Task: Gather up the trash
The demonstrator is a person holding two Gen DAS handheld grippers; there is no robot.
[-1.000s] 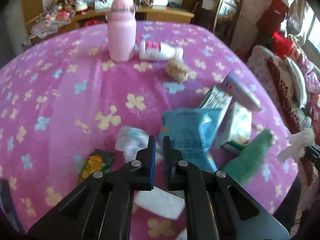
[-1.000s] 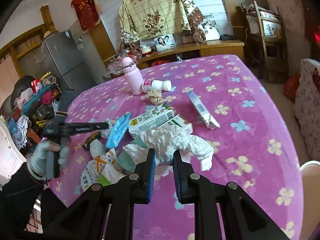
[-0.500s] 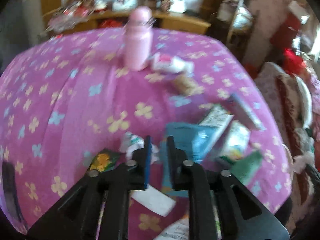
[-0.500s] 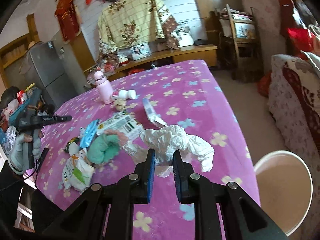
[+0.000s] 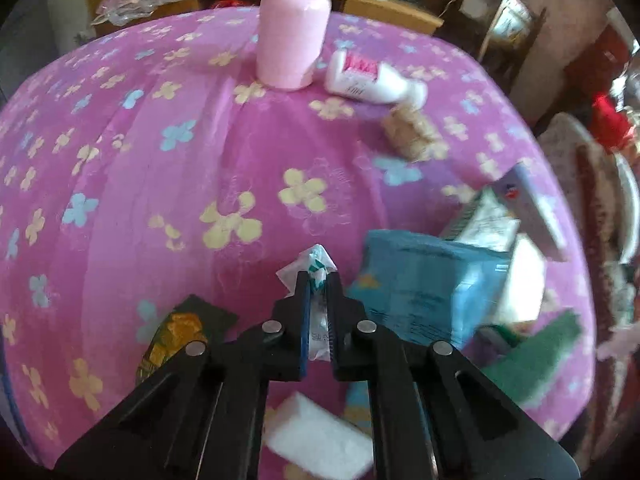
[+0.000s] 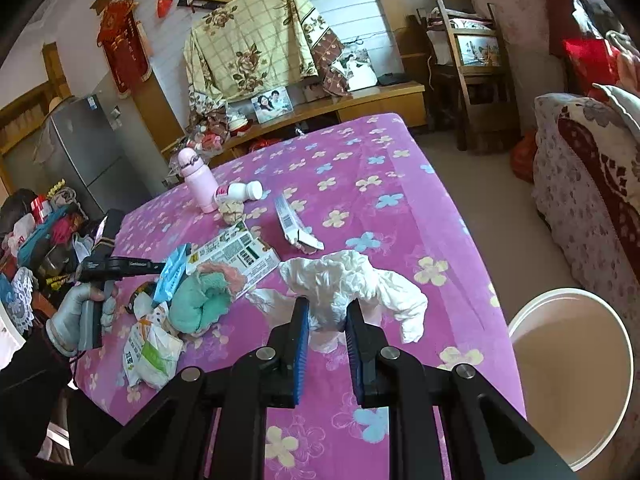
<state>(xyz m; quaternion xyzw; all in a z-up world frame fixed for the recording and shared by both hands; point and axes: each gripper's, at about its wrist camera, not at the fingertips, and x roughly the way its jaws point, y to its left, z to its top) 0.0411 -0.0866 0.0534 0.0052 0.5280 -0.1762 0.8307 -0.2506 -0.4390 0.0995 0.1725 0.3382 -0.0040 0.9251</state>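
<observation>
My left gripper (image 5: pixel 318 280) hangs low over the pink flowered tablecloth (image 5: pixel 160 168). Its jaws are closing on a small white and green wrapper (image 5: pixel 311 261), which sticks out past the pads. In the right wrist view a gloved hand (image 6: pixel 76 316) holds this gripper at the left of the trash pile. My right gripper (image 6: pixel 326 314) is shut on a crumpled white tissue (image 6: pixel 352 282), held over the table's near right part. A white bucket (image 6: pixel 516 320) stands on the floor to its right, past the table edge.
A blue pouch (image 5: pixel 424 280), a carton (image 5: pixel 488 220), a green cloth (image 5: pixel 536 356), a dark snack packet (image 5: pixel 176 332) and a white pad (image 5: pixel 320 436) lie around the left gripper. Farther back are a pink bottle (image 5: pixel 294 40), a lying white bottle (image 5: pixel 368 78) and a sofa (image 6: pixel 592 184).
The left gripper dropped toward the table, opened a little and closed on the small wrapper. The right gripper carried the tissue toward the table's right edge, bringing the bucket into view.
</observation>
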